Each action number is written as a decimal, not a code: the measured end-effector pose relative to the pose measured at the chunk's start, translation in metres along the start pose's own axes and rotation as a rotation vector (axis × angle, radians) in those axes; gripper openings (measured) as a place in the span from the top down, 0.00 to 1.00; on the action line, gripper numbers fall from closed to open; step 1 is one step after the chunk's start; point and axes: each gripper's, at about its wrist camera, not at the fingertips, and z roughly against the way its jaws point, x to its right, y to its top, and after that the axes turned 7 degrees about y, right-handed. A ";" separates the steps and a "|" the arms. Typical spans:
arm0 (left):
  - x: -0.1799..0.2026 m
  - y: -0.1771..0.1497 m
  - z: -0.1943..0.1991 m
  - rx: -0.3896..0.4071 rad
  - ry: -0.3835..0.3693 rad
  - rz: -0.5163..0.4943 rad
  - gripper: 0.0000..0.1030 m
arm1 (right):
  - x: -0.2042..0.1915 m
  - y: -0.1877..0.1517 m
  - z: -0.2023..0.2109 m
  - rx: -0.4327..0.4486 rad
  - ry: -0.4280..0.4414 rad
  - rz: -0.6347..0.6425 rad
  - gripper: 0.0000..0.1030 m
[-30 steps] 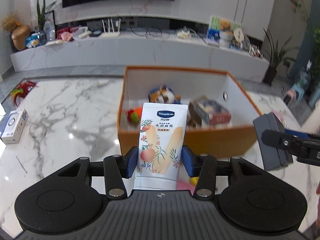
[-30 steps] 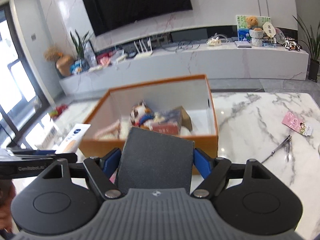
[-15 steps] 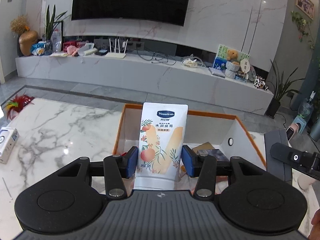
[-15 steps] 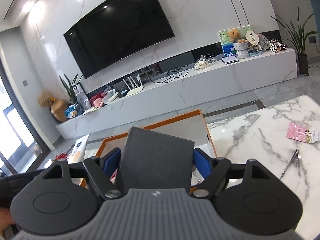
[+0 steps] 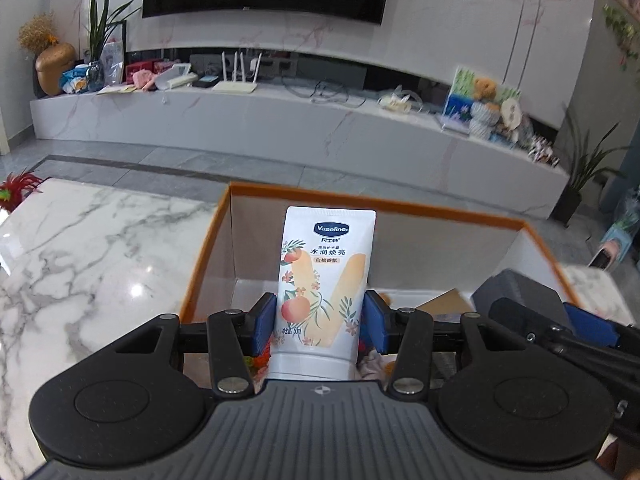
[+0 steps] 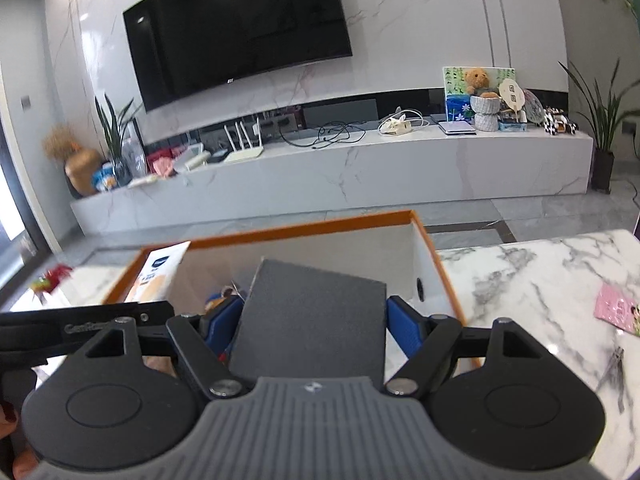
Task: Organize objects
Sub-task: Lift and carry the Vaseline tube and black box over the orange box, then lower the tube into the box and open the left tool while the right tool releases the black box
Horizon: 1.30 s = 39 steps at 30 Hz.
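Observation:
My left gripper point(image 5: 320, 322) is shut on a white Vaseline tube point(image 5: 324, 280) with a peach print, held upright over the left part of the orange box point(image 5: 400, 202). My right gripper point(image 6: 314, 324) is shut on a dark grey flat box point(image 6: 312, 320), held over the same orange box point(image 6: 320, 226). The grey box and right gripper also show at the right of the left wrist view point(image 5: 516, 300). The tube also shows at the left of the right wrist view point(image 6: 160, 272). Small items lie in the box, mostly hidden by the grippers.
The box sits on a white marble table point(image 5: 80, 260). A pink card point(image 6: 618, 308) and metal clippers point(image 6: 616, 364) lie on the table to the right. A red feather toy point(image 5: 18, 186) lies at the far left edge. A TV console stands behind.
Both grippers have moved forward from in front of the box to over its inside, carrying the tube and the grey box. The two grippers are closer together.

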 end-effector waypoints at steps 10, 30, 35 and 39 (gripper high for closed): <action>0.001 0.001 -0.014 -0.067 0.049 0.015 0.50 | -0.009 -0.008 -0.017 -0.005 -0.045 0.058 0.25; 0.008 0.002 -0.017 -0.113 0.088 -0.047 0.46 | -0.013 -0.011 -0.018 0.000 -0.117 0.090 0.24; 0.010 0.000 -0.015 -0.113 0.095 -0.057 0.42 | -0.012 -0.015 -0.024 -0.043 -0.150 0.095 0.22; 0.010 0.000 -0.015 -0.113 0.091 -0.053 0.41 | -0.010 -0.013 -0.024 -0.037 -0.158 0.084 0.20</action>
